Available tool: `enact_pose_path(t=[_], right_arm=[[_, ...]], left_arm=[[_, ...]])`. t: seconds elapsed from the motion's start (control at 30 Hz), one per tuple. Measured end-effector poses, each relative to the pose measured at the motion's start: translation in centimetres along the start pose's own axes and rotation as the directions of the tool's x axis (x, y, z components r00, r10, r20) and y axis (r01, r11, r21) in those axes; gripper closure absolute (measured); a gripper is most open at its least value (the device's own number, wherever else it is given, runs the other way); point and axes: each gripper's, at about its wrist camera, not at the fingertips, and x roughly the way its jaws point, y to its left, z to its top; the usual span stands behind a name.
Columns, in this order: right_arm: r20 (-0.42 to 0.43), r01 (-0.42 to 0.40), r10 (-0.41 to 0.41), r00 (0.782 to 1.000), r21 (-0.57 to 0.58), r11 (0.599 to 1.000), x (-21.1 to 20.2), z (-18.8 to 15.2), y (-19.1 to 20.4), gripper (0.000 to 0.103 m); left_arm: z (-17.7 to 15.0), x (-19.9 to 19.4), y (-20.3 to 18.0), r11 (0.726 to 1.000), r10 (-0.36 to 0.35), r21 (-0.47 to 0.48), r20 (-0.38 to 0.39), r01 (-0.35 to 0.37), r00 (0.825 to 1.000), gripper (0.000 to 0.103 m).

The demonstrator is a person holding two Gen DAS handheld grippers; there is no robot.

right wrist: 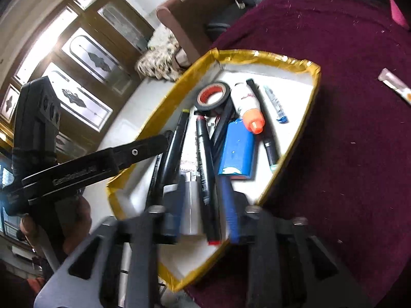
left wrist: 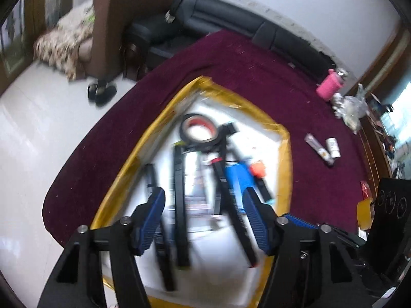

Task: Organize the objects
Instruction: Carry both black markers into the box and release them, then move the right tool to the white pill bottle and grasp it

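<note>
**Camera setup: two wrist fisheyes over the tray**

Left wrist view: close above the near end of the yellow-rimmed tray (left wrist: 285, 154), looking steeply down along it toward the black sofa (left wrist: 231, 18) beyond. Right wrist view: equally close, angled across the same tray (right wrist: 290, 60) from its near corner. Both views share the tray and the maroon cloth (left wrist: 257, 71) around it.

Bright daylight, heavy motion blur, fisheye-warped edges.

A home living room: a black leather sofa (left wrist: 231, 20) and brown armchair (left wrist: 113, 25) on the far side, wooden glazed doors (right wrist: 84, 59) left.
</note>
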Motion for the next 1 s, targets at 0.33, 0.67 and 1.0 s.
enact_pose_path(t=[0.33, 0.67, 1.0], right_arm=[[0.106, -0.03, 0.022, 0.994, 0.079, 0.996, -7.9, -4.0, -4.4, 0.06], [0.188, -0.013, -0.018, 0.982, 0.158, 0.987, -14.0, -6.4, -9.3, 0.06], [0.16, 0.13, -0.165, 0.973, 0.207, 0.97, -16.5, -3.1, -14.4, 0.06]], left_arm=[[-2.0, 0.0, -9.7, 0.982, -0.132, 0.125, -0.08, 0.141, 0.988, 0.04], [-4.4, 0.3, -14.7, 0.977, -0.123, 0.163, -0.115, 0.141, 0.986, 0.04], [-4.6, 1.5, -15.6, 0.977, -0.141, 0.138, -0.141, 0.16, 0.98, 0.039]])
